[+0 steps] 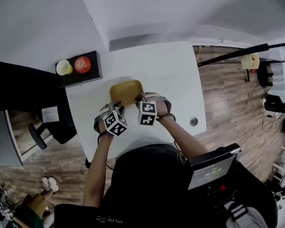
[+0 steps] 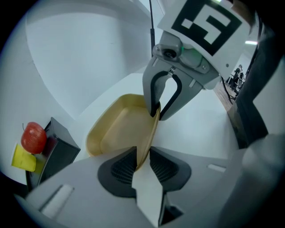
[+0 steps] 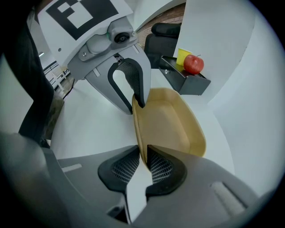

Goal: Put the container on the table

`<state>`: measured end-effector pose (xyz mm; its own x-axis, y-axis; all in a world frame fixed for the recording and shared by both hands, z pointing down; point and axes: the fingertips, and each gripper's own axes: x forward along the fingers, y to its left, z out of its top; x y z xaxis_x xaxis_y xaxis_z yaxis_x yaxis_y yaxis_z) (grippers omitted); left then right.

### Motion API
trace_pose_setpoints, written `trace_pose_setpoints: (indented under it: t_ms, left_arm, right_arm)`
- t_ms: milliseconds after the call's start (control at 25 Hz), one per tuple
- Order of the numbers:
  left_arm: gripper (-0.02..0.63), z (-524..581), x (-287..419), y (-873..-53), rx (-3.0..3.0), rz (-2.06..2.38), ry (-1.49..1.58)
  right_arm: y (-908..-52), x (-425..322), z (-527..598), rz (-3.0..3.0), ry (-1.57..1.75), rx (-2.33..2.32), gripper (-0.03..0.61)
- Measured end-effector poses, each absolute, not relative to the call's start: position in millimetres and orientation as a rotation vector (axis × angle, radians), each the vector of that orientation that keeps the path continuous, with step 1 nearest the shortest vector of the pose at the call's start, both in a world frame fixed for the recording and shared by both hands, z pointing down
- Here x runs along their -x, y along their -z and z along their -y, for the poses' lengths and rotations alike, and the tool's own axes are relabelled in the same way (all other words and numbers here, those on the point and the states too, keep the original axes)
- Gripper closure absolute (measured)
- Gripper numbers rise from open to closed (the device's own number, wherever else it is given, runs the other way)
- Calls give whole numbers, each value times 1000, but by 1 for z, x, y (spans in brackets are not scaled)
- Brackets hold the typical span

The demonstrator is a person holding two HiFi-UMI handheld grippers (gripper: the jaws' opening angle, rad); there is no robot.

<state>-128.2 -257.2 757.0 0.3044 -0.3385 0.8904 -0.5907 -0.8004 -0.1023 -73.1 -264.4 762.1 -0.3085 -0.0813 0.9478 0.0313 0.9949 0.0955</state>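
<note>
A shallow tan container (image 1: pixel 126 91) sits low over the white table (image 1: pixel 178 76), and I cannot tell whether it touches the top. My left gripper (image 1: pixel 114 104) is shut on its near rim toward the left corner. My right gripper (image 1: pixel 141 97) is shut on the same rim at the right corner. In the left gripper view the pads (image 2: pixel 122 167) pinch the thin edge of the container (image 2: pixel 118 129), and the right gripper (image 2: pixel 156 113) clamps it further along. In the right gripper view the container (image 3: pixel 173 124) runs from my jaws to the left gripper (image 3: pixel 139 101).
A black box (image 1: pixel 79 76) at the table's far left corner carries a red apple (image 1: pixel 82 64) and a yellow cup (image 1: pixel 63 67). A small round metal piece (image 1: pixel 194 121) lies near the table's right edge. A black chair (image 1: pixel 55 125) stands to the left on the wooden floor.
</note>
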Motion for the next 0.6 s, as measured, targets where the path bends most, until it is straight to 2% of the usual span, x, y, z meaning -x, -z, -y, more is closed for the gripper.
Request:
trace_pose_setpoints:
  t_ms: [600]
  left_arm:
    - [479, 251, 129, -748, -2342, 886, -1413]
  right_arm:
    - [-753, 75, 262, 1973, 90, -78, 486]
